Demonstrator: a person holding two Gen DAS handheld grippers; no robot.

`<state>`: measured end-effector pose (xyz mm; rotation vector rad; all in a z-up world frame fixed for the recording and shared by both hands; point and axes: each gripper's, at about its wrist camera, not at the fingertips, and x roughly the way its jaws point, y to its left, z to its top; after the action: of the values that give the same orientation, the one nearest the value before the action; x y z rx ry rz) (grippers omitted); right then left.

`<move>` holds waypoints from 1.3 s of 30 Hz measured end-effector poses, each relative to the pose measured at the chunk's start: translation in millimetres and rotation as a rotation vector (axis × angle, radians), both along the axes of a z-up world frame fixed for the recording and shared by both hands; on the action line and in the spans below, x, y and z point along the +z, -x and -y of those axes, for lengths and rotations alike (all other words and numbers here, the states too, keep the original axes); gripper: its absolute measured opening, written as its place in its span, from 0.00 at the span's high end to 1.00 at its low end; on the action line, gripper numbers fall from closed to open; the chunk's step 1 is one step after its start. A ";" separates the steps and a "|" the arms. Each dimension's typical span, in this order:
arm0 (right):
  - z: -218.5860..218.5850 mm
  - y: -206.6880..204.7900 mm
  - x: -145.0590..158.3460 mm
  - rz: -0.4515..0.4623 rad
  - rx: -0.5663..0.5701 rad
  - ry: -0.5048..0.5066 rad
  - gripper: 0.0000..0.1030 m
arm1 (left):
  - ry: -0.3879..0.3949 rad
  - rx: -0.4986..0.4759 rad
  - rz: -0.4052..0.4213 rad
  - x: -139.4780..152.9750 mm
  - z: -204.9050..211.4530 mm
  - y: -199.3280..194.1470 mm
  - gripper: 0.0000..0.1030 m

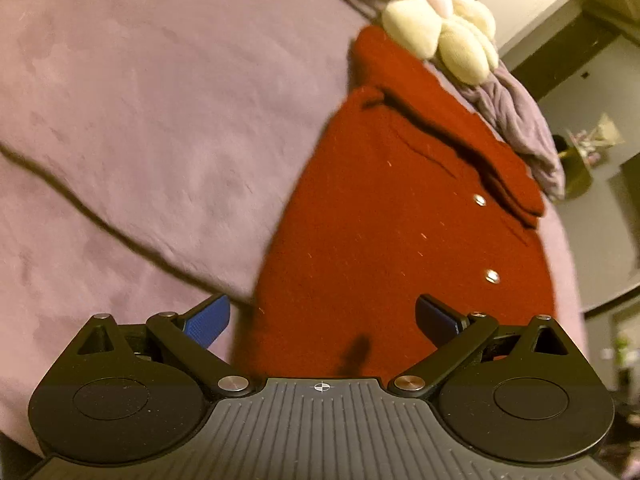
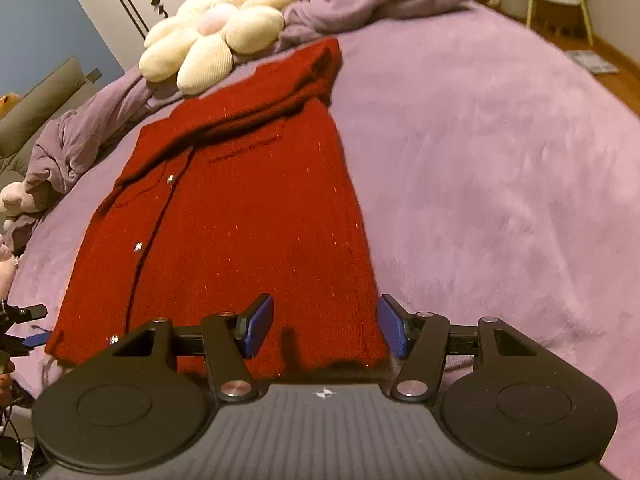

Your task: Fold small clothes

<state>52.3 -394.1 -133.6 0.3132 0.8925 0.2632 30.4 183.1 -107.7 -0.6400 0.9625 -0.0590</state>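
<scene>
A small red knit cardigan [image 1: 384, 216] with metal snap buttons lies flat on a purple bedspread [image 1: 140, 120], its sleeves folded across the top. My left gripper [image 1: 322, 320] is open and empty, just above the cardigan's near hem. In the right wrist view the same cardigan [image 2: 240, 220] lies lengthwise ahead. My right gripper [image 2: 326, 326] is open and empty, over the hem's right corner. The left gripper's tip [image 2: 28, 326] shows at the hem's left corner.
A cream flower-shaped pillow [image 2: 216, 32] lies beyond the cardigan's top on the bedspread [image 2: 500, 180]. A bunched purple blanket [image 2: 360, 0] lies at the head of the bed. A plush toy [image 2: 12, 200] lies at the left edge. A stool [image 2: 560, 4] stands on the floor.
</scene>
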 end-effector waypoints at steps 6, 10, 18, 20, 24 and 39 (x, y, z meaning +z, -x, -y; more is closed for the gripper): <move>14.7 -14.4 -10.7 -0.089 -0.001 -0.121 0.69 | 0.032 -0.076 -0.072 -16.5 0.8 -11.5 0.30; 17.3 -20.1 -12.3 -0.125 0.016 -0.152 0.75 | 0.088 -0.112 -0.056 -16.7 -2.8 -11.5 0.54; 16.0 -34.7 -15.6 -0.189 0.086 -0.189 0.63 | 0.138 -0.168 -0.083 -27.0 3.4 -23.7 0.51; 13.6 -36.7 -14.3 -0.197 0.105 -0.182 0.77 | 0.181 -0.210 -0.082 -25.3 6.1 -27.9 0.68; 9.7 -46.4 -4.2 -0.213 0.162 -0.299 0.82 | 0.285 -0.216 -0.046 0.2 3.6 -40.1 0.73; -19.2 -211.8 38.9 0.063 -0.150 -0.197 0.86 | 0.095 0.060 0.197 53.9 -14.4 -205.1 0.75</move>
<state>264.1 -374.9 -94.7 0.5497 0.7782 0.2216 235.4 197.5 -53.8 -0.7361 0.7532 -0.1136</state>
